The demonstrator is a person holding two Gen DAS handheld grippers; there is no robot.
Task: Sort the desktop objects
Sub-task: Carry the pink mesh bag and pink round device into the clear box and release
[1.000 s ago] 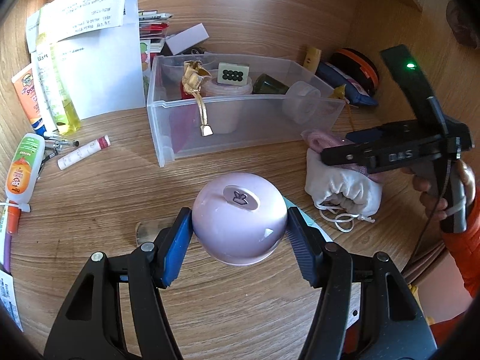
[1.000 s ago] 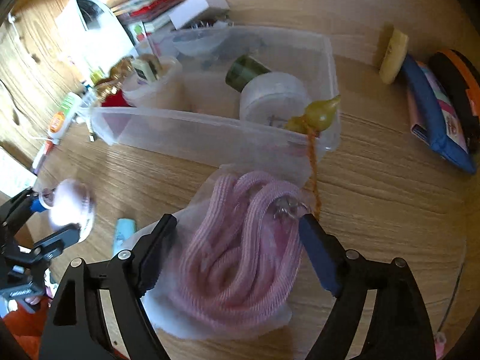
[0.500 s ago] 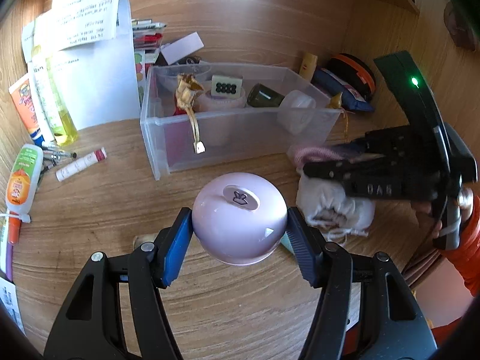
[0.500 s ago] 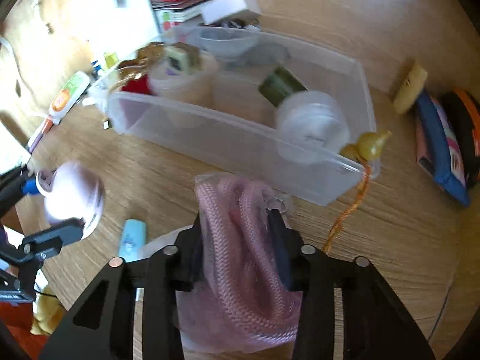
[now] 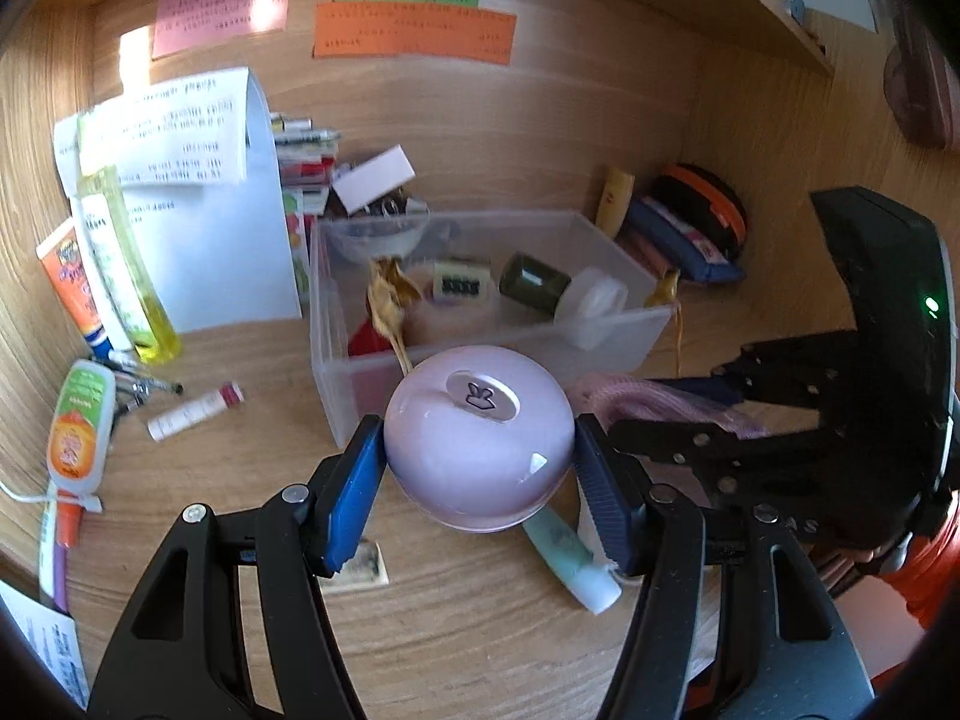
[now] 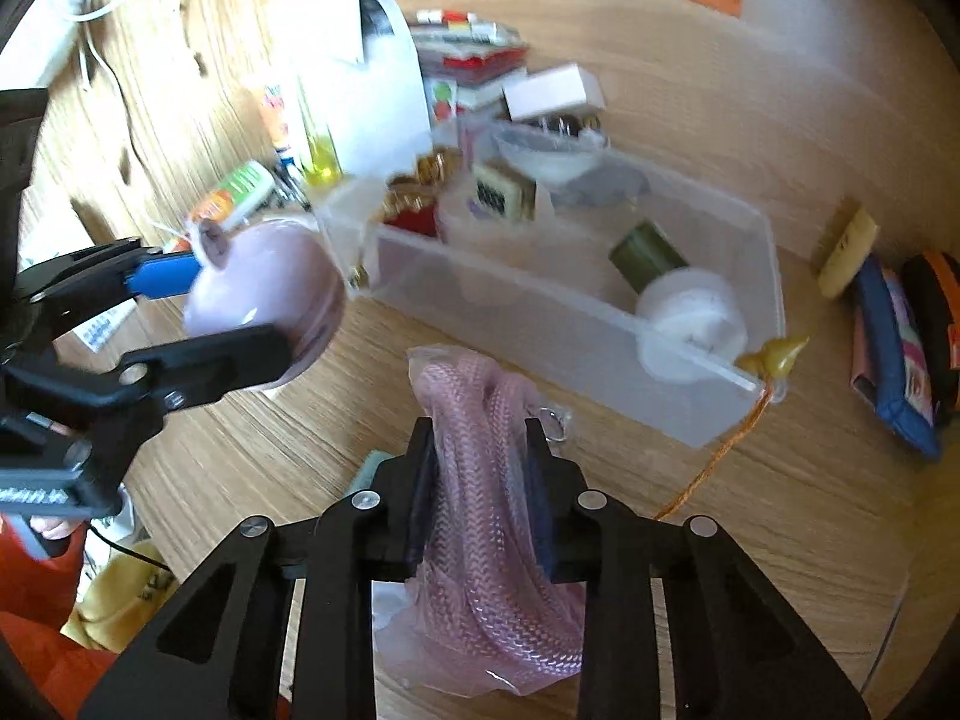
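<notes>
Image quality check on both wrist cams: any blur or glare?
Left wrist: mostly sharp on the purple round case, strong fisheye bending, sun patch washing out the pink note. Right wrist: motion blur across the clear bin, only the bagged pink cord fairly crisp.

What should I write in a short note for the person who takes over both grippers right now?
Left gripper: shut on the lilac round case, held in the air near the clear bin.
Right gripper: shut on the bagged pink cord, lifted in front of the bin.
Done: both items are picked up; the bin already holds several small things.
Left: place both; the mint tube and lip balm lie on the desk.
</notes>
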